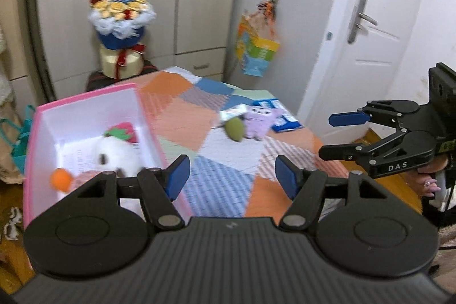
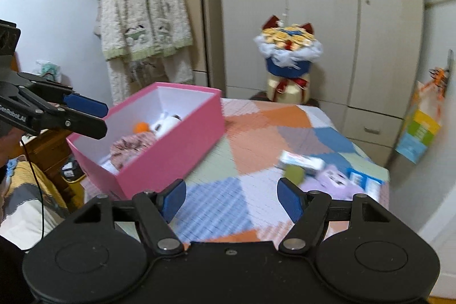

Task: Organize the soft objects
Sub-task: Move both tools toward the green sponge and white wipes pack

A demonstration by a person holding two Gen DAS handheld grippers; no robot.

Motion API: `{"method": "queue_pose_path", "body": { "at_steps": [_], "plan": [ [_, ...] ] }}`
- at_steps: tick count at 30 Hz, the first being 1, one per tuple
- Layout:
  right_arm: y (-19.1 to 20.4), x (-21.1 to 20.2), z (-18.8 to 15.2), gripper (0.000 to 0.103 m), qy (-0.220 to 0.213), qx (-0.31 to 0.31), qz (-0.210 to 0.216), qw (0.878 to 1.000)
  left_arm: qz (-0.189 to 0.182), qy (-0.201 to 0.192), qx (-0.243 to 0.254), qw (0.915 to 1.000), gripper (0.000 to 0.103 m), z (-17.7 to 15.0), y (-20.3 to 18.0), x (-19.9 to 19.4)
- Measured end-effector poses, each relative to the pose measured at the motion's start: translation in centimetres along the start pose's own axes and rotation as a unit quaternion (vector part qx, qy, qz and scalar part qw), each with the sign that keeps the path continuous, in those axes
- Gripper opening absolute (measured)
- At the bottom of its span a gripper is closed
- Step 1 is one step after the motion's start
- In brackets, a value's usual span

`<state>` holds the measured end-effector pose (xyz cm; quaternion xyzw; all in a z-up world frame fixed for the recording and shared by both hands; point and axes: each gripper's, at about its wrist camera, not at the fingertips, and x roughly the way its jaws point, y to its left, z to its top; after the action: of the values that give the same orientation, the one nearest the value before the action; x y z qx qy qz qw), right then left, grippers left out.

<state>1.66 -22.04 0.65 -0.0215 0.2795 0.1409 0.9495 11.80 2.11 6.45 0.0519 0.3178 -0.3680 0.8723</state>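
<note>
Two empty tools (image 1: 232, 175) (image 2: 231, 200) above table (image 1: 228, 158)

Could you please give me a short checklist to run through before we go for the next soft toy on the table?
1. Left gripper empty: ok, jaws apart with nothing between them.
2. Right gripper empty: ok, jaws apart, nothing between them.
3. Pink box open with room left: ok, no lid on it; the white plush and other toys sit inside.
4. Toys left to collect: ok, the purple plush and green plush lie together on the patchwork cover.
5. Clear path to them: ok, nothing on the cover between grippers and toys.
6. Whether the blue-and-white packet is soft: cannot tell, blurred.
</note>
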Motion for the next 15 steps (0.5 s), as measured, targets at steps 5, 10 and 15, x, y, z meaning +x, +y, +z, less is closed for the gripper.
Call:
{"method": "queue_pose_path", "body": {
  "at_steps": [5,10,15],
  "plan": [
    [-2.6,-0.3,-1.0,0.075,0.003,0.004,-0.014,1.0,-0.022,0.019,-0.006,0.9996,0.065,0.7,-1.8,3.5],
    [-4.9,0.4,-1.3,0.075,0.002,0.002,-0.011,1.0,-0.028,0.026,-0.026,0.9989,0.065,1.4,-2.8,6.7],
    [-7.8,2.4,-1.2,0.075,-0.003,0.023,-0.003,1.0,-0.006,0.025,-0.078,0.9966,0.064,1.4,-3.1,10.5]
  ]
}}
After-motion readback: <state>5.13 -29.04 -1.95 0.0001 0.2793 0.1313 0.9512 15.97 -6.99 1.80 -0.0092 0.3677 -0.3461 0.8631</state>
